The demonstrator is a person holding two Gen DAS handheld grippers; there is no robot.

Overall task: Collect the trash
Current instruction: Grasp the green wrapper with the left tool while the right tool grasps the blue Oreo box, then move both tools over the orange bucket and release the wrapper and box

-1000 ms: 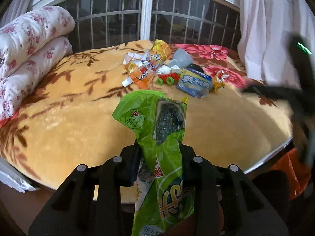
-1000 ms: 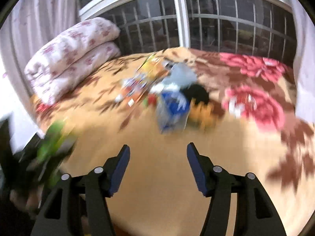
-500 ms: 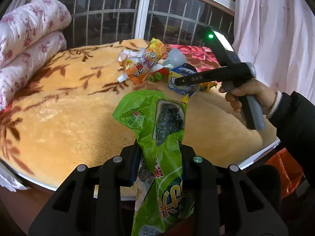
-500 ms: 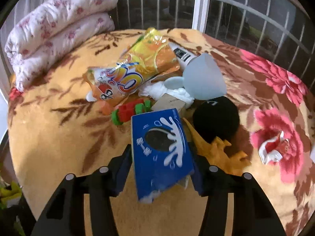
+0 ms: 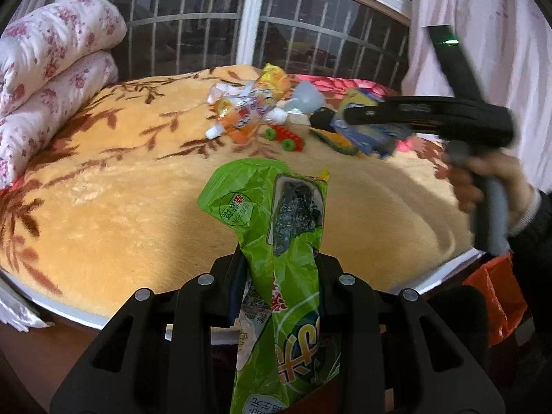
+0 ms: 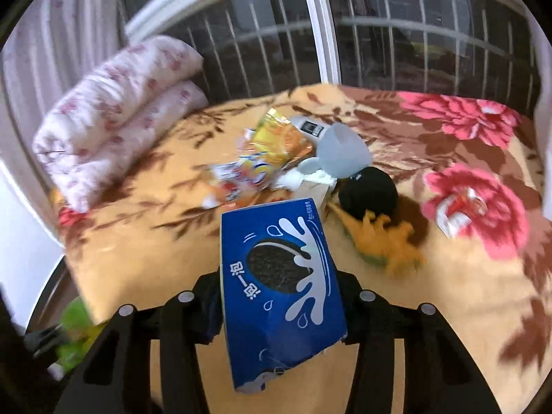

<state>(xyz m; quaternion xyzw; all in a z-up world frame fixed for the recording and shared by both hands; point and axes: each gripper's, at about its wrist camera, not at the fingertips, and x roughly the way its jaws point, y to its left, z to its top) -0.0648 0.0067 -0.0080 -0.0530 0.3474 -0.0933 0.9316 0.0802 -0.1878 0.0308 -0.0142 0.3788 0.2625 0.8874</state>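
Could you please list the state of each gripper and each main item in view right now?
left gripper: shut on the green wrapper, held above the bed
right gripper: shut on the blue cookie box, lifted
orange snack bag: lying crumpled on the blanket
black ball: resting on the blanket

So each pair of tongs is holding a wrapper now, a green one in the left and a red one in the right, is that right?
Nearly. The left tongs do grip a green wrapper, but the right tongs hold a blue cookie packet, not a red one. The right wrist view shows it plainly, lifted above the yellow blanket.
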